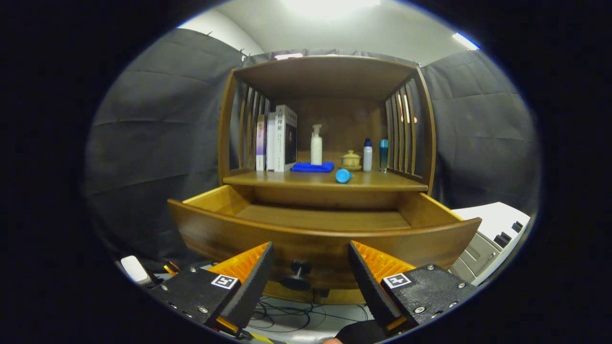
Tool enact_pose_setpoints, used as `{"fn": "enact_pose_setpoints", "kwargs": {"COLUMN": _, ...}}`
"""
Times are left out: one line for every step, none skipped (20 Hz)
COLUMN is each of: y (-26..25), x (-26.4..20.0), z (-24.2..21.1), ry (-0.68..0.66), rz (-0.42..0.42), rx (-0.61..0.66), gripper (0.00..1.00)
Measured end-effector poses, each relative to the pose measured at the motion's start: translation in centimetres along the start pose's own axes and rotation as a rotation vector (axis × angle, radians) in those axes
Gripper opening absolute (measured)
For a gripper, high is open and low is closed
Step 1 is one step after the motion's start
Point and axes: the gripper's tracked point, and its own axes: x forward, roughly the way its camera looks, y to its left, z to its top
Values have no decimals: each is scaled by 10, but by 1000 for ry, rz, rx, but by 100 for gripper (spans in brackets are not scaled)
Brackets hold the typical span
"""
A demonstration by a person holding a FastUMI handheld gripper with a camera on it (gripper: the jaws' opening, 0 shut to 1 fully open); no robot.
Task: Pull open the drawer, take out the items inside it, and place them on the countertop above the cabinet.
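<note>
**Drawer's out, now what's actually in it?**

So here's the situation. The drawer (325,224) is pulled well out of the cabinet (327,124), and its dark knob (297,276) sits right between the gripper (311,274) fingers, a touch toward the 9 o'clock one. The fingers are spread wide apart and holding nothing; neither pad touches the knob.

Going left to right along the countertop shelf (325,180) above the drawer: a row of books (277,138) at about 10 o'clock from the gripper, then a white pump bottle (316,145) standing behind a folded blue cloth (313,166), a small blue thing lying on its side (343,176) near the front edge at 12 o'clock, a little lidded pot (351,160), a white bottle with a blue cap (367,155), and a teal bottle (383,155) at roughly 1 o'clock.

From this low angle the visible drawer floor looks bare, but the front panel hides the near part, so I can't tell if anything's left in there.

If it were me: lift the gripper up and over the front panel first so it looks down into the drawer, keep the fingers apart, and only close once something sits squarely between them. Watch the shelf edge overhead when lifting out, and set things down in the free gap near the front, clear of the bottles.
</note>
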Motion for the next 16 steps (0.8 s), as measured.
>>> {"fn": "enact_pose_setpoints", "kwargs": {"y": -3, "x": 0, "z": -8, "ry": 18, "rz": -5, "rx": -6, "gripper": 94}}
{"fn": "enact_pose_setpoints", "kwargs": {"y": -5, "x": 0, "z": -13, "ry": 27, "rz": -9, "rx": -7, "gripper": 95}}
{"fn": "enact_pose_setpoints", "kwargs": {"y": -3, "x": -1, "z": -15, "ry": 17, "rz": 4, "rx": 7, "gripper": 95}}
{"fn": "enact_pose_setpoints", "kwargs": {"y": -3, "x": 0, "z": -16, "ry": 9, "rz": 6, "rx": 12, "gripper": 95}}
{"fn": "enact_pose_setpoints", "kwargs": {"y": -2, "x": 1, "z": -17, "ry": 1, "rz": 10, "rx": 14, "gripper": 95}}
{"fn": "enact_pose_setpoints", "kwargs": {"y": -1, "x": 3, "z": -21, "ry": 2, "rz": 13, "rx": 11, "gripper": 95}}
{"fn": "enact_pose_setpoints", "kwargs": {"y": 0, "x": 4, "z": -26, "ry": 16, "rz": 15, "rx": 6, "gripper": 95}}
{"fn": "enact_pose_setpoints", "kwargs": {"y": 0, "x": 5, "z": -30, "ry": 28, "rz": 16, "rx": 7, "gripper": 95}}
{"fn": "enact_pose_setpoints", "kwargs": {"y": 2, "x": 6, "z": -34, "ry": 40, "rz": 19, "rx": 15, "gripper": 96}}
{"fn": "enact_pose_setpoints", "kwargs": {"y": 3, "x": 6, "z": -36, "ry": 47, "rz": 22, "rx": 28, "gripper": 96}}
{"fn": "enact_pose_setpoints", "kwargs": {"y": 3, "x": 7, "z": -37, "ry": 50, "rz": 21, "rx": 36, "gripper": 96}}
{"fn": "enact_pose_setpoints", "kwargs": {"y": 3, "x": 9, "z": -38, "ry": 53, "rz": 18, "rx": 41, "gripper": 96}}
{"fn": "enact_pose_setpoints", "kwargs": {"y": 2, "x": 10, "z": -39, "ry": 54, "rz": 16, "rx": 45, "gripper": 96}}
{"fn": "enact_pose_setpoints", "kwargs": {"y": 3, "x": 11, "z": -39, "ry": 54, "rz": 15, "rx": 48, "gripper": 95}}
{"fn": "enact_pose_setpoints", "kwargs": {"y": 3, "x": 13, "z": -38, "ry": 54, "rz": 13, "rx": 53, "gripper": 95}}
{"fn": "enact_pose_setpoints", "kwargs": {"y": 4, "x": 16, "z": -39, "ry": 55, "rz": 14, "rx": 61, "gripper": 95}}
